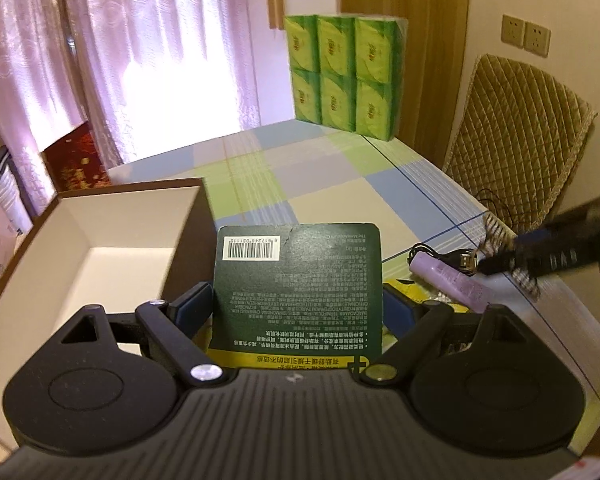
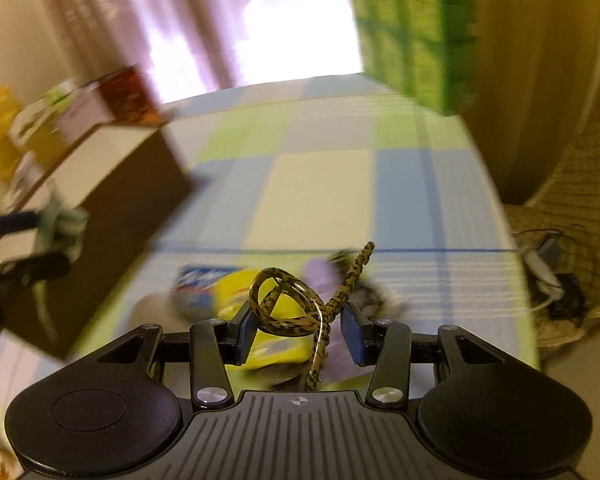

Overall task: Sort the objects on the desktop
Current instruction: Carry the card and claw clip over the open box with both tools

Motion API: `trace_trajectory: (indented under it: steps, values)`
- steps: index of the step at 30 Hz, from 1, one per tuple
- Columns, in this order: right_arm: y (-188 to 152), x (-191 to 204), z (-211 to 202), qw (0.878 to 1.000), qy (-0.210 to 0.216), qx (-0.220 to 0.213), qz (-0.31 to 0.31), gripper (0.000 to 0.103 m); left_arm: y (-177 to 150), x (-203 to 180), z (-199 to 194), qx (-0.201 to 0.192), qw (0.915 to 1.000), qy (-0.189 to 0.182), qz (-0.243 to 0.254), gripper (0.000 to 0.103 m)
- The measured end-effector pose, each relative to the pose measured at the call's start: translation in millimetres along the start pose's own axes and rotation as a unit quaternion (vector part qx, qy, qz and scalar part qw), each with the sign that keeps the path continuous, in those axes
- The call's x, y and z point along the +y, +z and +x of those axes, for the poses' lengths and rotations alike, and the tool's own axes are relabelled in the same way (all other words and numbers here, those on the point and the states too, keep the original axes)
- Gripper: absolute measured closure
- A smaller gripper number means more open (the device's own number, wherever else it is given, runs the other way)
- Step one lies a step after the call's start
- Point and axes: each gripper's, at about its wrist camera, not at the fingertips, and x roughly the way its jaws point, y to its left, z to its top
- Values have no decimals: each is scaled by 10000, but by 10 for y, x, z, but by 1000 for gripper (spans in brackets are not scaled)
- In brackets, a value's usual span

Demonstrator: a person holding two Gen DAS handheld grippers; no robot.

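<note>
On my left wrist view, the left gripper [image 1: 298, 304] has its fingers clamped on a dark green packet [image 1: 296, 280] with a barcode label and a yellow band at its near end; the packet stands up between the blue pads, lifted above the checked surface [image 1: 332, 184]. Just to its left sits the open brown box [image 1: 100, 240], white inside, and I see nothing in the part of it that shows. To the right, a lilac cylinder [image 1: 452, 280] lies on the surface beside a black USB cable [image 1: 448, 256], and the right gripper [image 2: 298, 320] reaches in from the edge as a dark blur.

On my right wrist view, the fingers hold a mottled yellow-and-black looped cord [image 2: 296, 300] pinched between the pads, raised over a blurred pile of yellow and blue packets [image 2: 236, 292]. A stack of green tissue packs [image 1: 340, 76] stands at the far end, and a quilted chair back [image 1: 516, 140] is beside the surface.
</note>
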Motion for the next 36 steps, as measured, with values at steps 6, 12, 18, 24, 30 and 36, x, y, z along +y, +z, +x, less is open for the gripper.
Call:
trace_trajectory:
  steps: [6, 12, 18, 24, 30, 36]
  values:
    - [-148, 651, -88, 9976, 530, 64, -451, 60, -148, 228, -360, -54, 9996, 183, -212, 17]
    - [-175, 1177, -61, 9922, 952, 75, -802, 60, -310, 531, -654, -111, 9983, 393, -419, 17]
    - [-118, 1625, 7, 9865, 1219, 46, -1096, 60, -442, 882, -871, -181, 9962, 617, -588, 17]
    - [-7, 2061, 77, 9802, 1462, -22, -1335, 60, -531, 1228, -986, -242, 9945, 756, -677, 17]
    - [178, 2528, 167, 9724, 1650, -240, -1630, 60, -595, 1596, -1011, -284, 9932, 833, -766, 17]
    - [360, 2905, 353, 9684, 1643, -398, -1831, 60, -541, 1917, -942, -353, 9936, 874, -622, 17]
